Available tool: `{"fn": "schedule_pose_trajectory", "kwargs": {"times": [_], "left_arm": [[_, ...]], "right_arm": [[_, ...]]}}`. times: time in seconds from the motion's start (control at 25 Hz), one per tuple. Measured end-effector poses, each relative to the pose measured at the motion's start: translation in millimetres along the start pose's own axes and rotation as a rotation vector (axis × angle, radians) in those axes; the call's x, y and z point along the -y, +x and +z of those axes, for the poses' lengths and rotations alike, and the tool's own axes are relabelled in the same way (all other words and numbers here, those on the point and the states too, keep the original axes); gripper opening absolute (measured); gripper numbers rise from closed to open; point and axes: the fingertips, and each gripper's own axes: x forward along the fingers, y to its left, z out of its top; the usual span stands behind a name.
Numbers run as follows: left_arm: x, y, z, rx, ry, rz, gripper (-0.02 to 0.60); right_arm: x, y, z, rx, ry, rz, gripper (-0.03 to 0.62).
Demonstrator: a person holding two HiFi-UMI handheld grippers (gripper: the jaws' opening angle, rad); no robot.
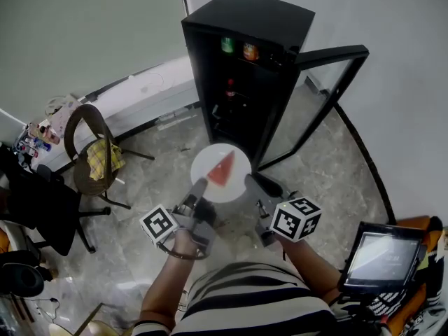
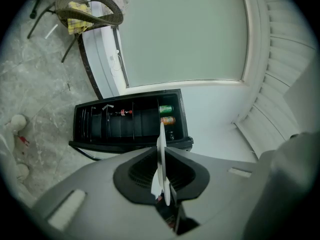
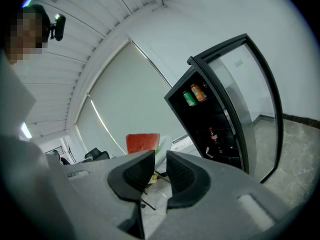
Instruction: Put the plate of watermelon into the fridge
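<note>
Two risks stand out, the larger first. The white plate [image 1: 207, 161] hangs in the air above the floor, in front of the open black fridge [image 1: 245, 26]. Only the left hand-held gripper [image 2: 161, 153] clearly has it, jaws closed tight on the plate's left rim. The right hand-held gripper [image 3: 160, 159] has its jaws partly apart with the right rim at their tips; I cannot tell whether they press on it. If they do not, the plate may sag or twist out of that one thin pinch.

The smaller risk is a tilt on the way in. The watermelon slice [image 1: 222, 171], lying loose near the plate's middle, could slide off, or the rim could clip a shelf edge.

Counted, largest to smallest: one fridge, one glass door [image 1: 316, 107] standing open, one chair [image 1: 87, 156], one plate, two hand-held grippers, one bottle [image 1: 229, 89], two cans [image 1: 227, 45], one watermelon slice.
</note>
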Motion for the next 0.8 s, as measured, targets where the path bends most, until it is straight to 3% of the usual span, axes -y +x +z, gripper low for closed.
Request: {"fn": "schedule_pose_trajectory", "kwargs": {"times": [0.28,0.8], "left_arm": [[-8,38,30,-0.063,-0.005,-0.008,0.031],[-20,109,124,-0.219,0.045,0.037,0.034]], "right_arm": [[19,36,11,0.028,0.018,-0.070,0.067],[36,132,35,0.112,0.084,-0.209,0.067]]}}
